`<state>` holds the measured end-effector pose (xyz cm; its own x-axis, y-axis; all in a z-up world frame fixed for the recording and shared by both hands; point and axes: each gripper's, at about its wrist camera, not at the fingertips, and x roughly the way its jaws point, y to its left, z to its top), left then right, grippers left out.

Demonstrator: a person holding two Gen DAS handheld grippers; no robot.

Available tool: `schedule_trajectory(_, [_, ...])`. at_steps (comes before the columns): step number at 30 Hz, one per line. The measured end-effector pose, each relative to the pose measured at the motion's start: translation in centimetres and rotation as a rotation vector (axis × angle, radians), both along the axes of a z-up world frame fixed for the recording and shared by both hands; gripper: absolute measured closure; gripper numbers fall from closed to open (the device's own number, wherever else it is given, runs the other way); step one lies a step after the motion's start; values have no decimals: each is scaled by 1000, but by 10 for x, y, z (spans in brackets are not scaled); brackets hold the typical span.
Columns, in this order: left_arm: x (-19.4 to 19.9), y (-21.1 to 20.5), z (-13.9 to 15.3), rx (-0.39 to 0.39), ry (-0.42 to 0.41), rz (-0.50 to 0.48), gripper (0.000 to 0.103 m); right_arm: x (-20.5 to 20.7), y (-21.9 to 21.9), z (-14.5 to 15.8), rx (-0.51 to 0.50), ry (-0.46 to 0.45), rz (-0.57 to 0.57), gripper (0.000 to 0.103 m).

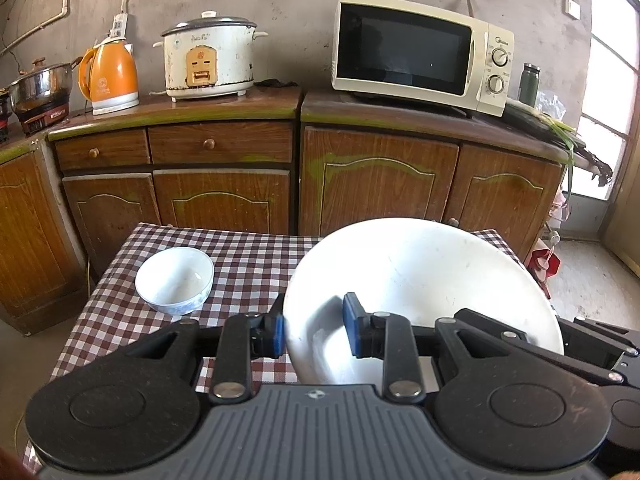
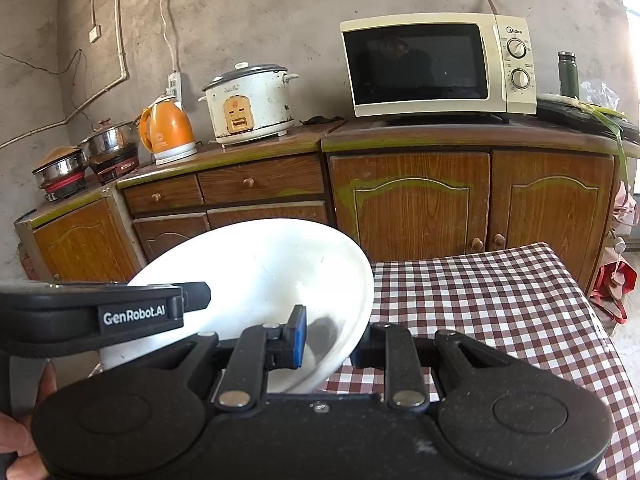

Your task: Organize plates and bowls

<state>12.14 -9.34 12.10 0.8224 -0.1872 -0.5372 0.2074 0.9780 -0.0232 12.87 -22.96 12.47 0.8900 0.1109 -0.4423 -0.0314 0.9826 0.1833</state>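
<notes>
Rough grey plaster wall backs a run of brown wooden cabinets (image 1: 376,184) with arched doors and green-stained edges. On their top stand an orange electric kettle (image 1: 110,76), a worn white rice cooker (image 1: 210,56) with a metal lid, a cream microwave oven (image 1: 420,52) with a dark door and two dials, and a dark green flask (image 1: 529,84); a steel lidded pot (image 1: 38,88) sits on a burner at the far left. In front of the cabinets is a table covered with a maroon-and-white checked cloth (image 1: 248,264).

A large shallow white bowl (image 1: 424,280) is held tilted above the table, gripped from both sides. The left gripper (image 1: 314,330) has its blue-padded fingers (image 1: 352,320) closed narrowly over the bowl's left rim, one pad outside the wall and one inside. In the right wrist view, the right gripper (image 2: 330,340) clamps the opposite rim of the same bowl (image 2: 272,276) in the same way: one blue pad (image 2: 298,336) lies against the inner surface, while the other finger is mostly hidden behind the rim. The left gripper's black body crosses that view at the left, and part of a hand (image 2: 24,436) shows at the lower left corner.

A small white bowl (image 1: 175,280) with a faint blue pattern stands upright on the cloth, to the left of the large bowl and apart from it.
</notes>
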Motion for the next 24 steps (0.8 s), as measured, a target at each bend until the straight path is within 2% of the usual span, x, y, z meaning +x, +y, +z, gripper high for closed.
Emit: schedule_trajectory(24, [-27,13,0,-3,-21,5,74,-26,13,4,3,-11,16,75])
